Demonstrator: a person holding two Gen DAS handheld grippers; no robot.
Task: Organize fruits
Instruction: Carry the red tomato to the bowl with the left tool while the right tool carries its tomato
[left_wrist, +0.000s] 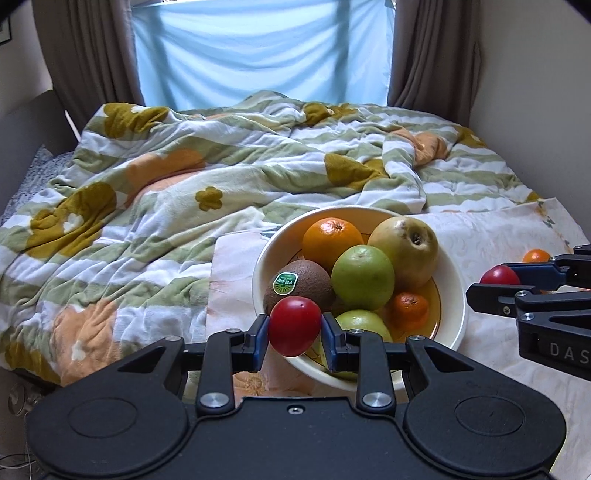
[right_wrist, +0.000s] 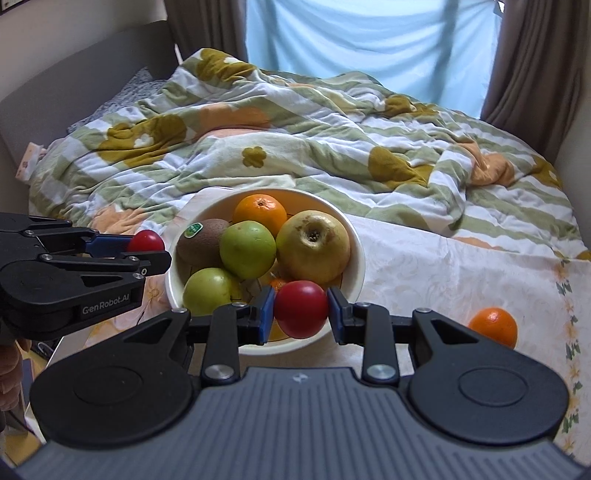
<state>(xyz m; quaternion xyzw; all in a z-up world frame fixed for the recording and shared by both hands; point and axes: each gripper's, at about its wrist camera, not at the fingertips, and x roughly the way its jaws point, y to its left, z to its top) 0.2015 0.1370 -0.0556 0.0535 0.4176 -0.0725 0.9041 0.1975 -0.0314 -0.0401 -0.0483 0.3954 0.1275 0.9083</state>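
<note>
A cream bowl (left_wrist: 452, 280) (right_wrist: 356, 240) on the bed holds an orange (left_wrist: 332, 238), a yellow pear (left_wrist: 404, 249), green apples (left_wrist: 362, 277), a kiwi (left_wrist: 304, 282) and a small mandarin (left_wrist: 410, 306). My left gripper (left_wrist: 294, 325) is shut on a red plum (left_wrist: 294, 325) over the bowl's near left rim; it shows in the right wrist view (right_wrist: 146, 242). My right gripper (right_wrist: 301, 309) is shut on another red plum (right_wrist: 301, 309) at the bowl's near right rim, also seen in the left wrist view (left_wrist: 499, 275). A loose orange (right_wrist: 493, 326) (left_wrist: 536, 255) lies on the cloth to the right.
The bowl sits on a pale floral cloth (right_wrist: 424, 266) at the bed's near end. A rumpled striped flower blanket (left_wrist: 184, 184) covers the bed behind. Brown curtains (left_wrist: 85, 55) and a lit window stand at the back. Walls close in on both sides.
</note>
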